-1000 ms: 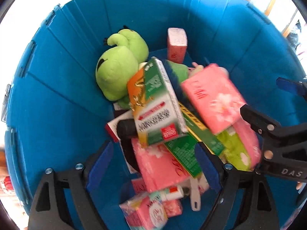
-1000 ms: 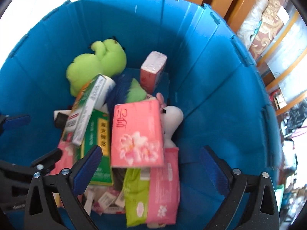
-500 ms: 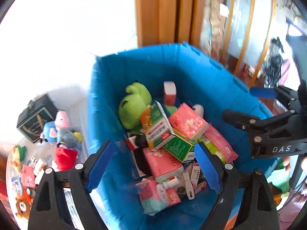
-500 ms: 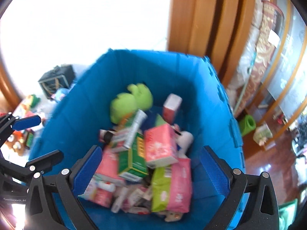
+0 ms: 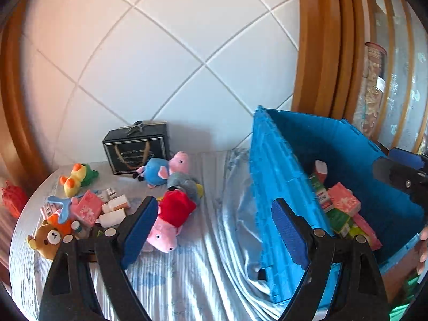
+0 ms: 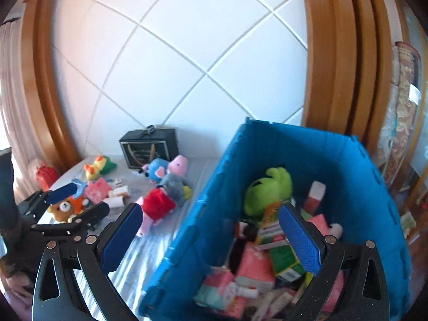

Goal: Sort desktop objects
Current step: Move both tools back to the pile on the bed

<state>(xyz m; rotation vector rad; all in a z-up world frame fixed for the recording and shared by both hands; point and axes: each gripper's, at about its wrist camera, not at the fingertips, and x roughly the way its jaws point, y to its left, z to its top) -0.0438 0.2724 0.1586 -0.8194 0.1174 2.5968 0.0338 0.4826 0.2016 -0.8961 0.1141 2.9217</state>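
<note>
My left gripper (image 5: 214,231) is open with nothing between its blue pads, above the striped cloth between the toy pile and the blue bin (image 5: 270,176). My right gripper (image 6: 210,238) is open and empty over the bin's near left wall (image 6: 192,230). Inside the bin lie a green plush (image 6: 270,190), pink tissue packs (image 5: 343,200) and several boxes. On the table to the left are a pig plush in a red dress (image 5: 171,214), a blue and pink plush (image 5: 160,169), a brown bear (image 5: 48,238), a pink tissue pack (image 5: 87,210) and white bottles (image 5: 115,206).
A black gift box (image 5: 136,149) stands at the back against the white tiled wall. A yellow and green plush (image 5: 77,179) lies at the far left, and a red item (image 5: 10,196) sits past the table's edge. Wooden frames rise behind the bin.
Both grippers have risen and backed out of the blue bin and swung left. The table with its toys and the tiled wall have come into view. Both stay open and empty.
</note>
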